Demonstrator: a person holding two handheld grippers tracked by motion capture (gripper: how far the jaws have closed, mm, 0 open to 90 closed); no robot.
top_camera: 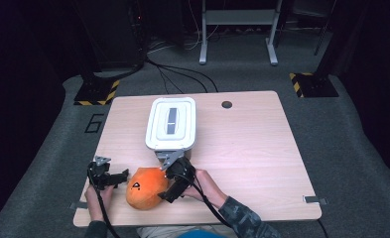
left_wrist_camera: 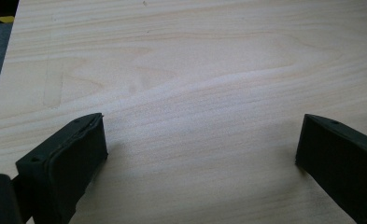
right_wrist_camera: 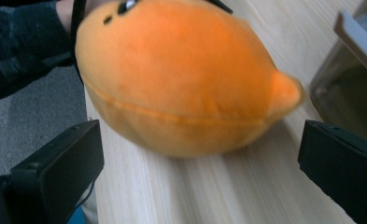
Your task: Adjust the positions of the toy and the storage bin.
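High view: a light wooden table point(top_camera: 242, 148) fills the middle of the frame, with grey carpet around it. Near the table's lower left edge lies an orange plush toy point(top_camera: 145, 187), rounded, with a small dark mark on the side that faces the lower left of the frame. The right gripper point(top_camera: 168, 191) sits just right of the toy, its black body angled toward it, held by a hand in a dark patterned sleeve that enters from the bottom of the frame. The left gripper point(top_camera: 122, 177) is at the toy's left, its tips close to the plush; contact cannot be told at this size. Above the toy, at centre frame, stands a white lidded container point(top_camera: 171, 124) with a dark strip along the lid (its near edge lies just above the right gripper).

Right gripper view: the plush toy point(right_wrist_camera: 181, 79) occupies the upper centre, resting on the table point(right_wrist_camera: 209, 196), with a small nub at its right end. The right gripper point(right_wrist_camera: 200, 163) has its two black jaws wide apart, at the lower left and lower right of the frame, and the toy sits beyond and between them, untouched. The container's point(right_wrist_camera: 354, 60) corner shows at the upper right.

Left gripper view: the left gripper point(left_wrist_camera: 197, 154) likewise has its jaws spread wide, over bare wood grain.
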